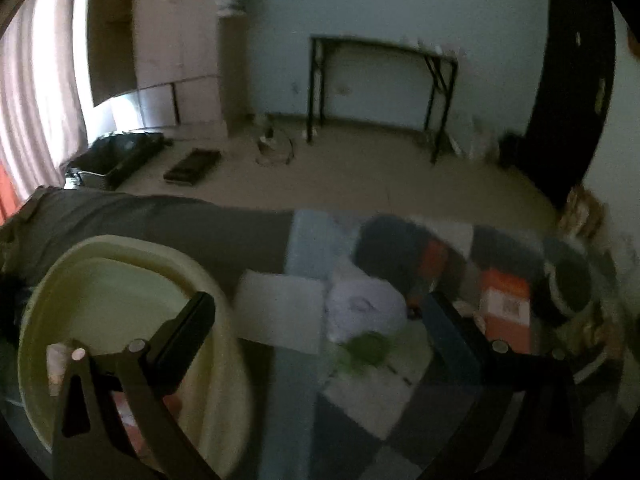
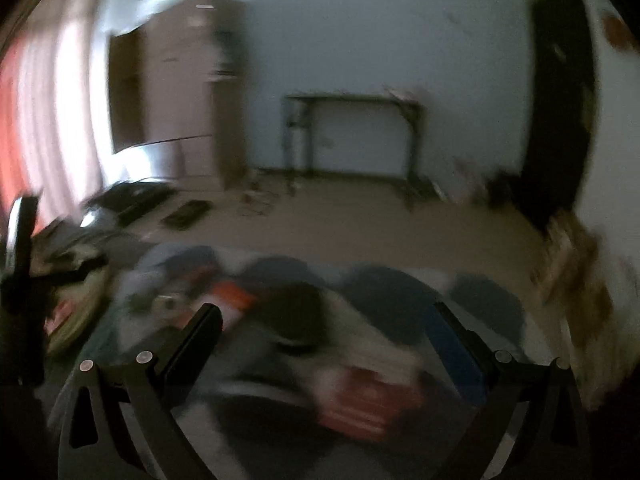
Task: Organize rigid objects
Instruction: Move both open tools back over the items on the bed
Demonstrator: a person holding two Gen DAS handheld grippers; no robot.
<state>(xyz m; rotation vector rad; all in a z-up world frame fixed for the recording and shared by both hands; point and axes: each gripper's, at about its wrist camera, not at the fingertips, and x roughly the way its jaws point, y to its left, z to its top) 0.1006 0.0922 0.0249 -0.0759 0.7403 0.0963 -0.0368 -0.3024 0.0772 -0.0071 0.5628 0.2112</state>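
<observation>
My left gripper (image 1: 316, 304) is open with nothing between its fingers, above a patchwork cover (image 1: 372, 400). Its left finger hangs over a pale yellow-green basin (image 1: 132, 276) that holds a few small items at its near side. On the cover lie a white flat box (image 1: 280, 312), a crumpled white thing (image 1: 364, 308), a green thing (image 1: 366, 350) and an orange and white box (image 1: 506, 308). My right gripper (image 2: 328, 312) is open and empty too, over a blurred red and white box (image 2: 364, 400) and a dark round object (image 2: 296, 320). The basin's rim (image 2: 86, 312) shows at the left.
A dark grey blanket (image 1: 160, 216) covers the bed's far left. Beyond the bed's edge is bare floor with a black folding table (image 1: 380, 92), a black crate (image 1: 116, 156), a flat black object (image 1: 192, 166) and a wooden wardrobe (image 1: 176, 40). Curtains (image 1: 32, 92) hang at left.
</observation>
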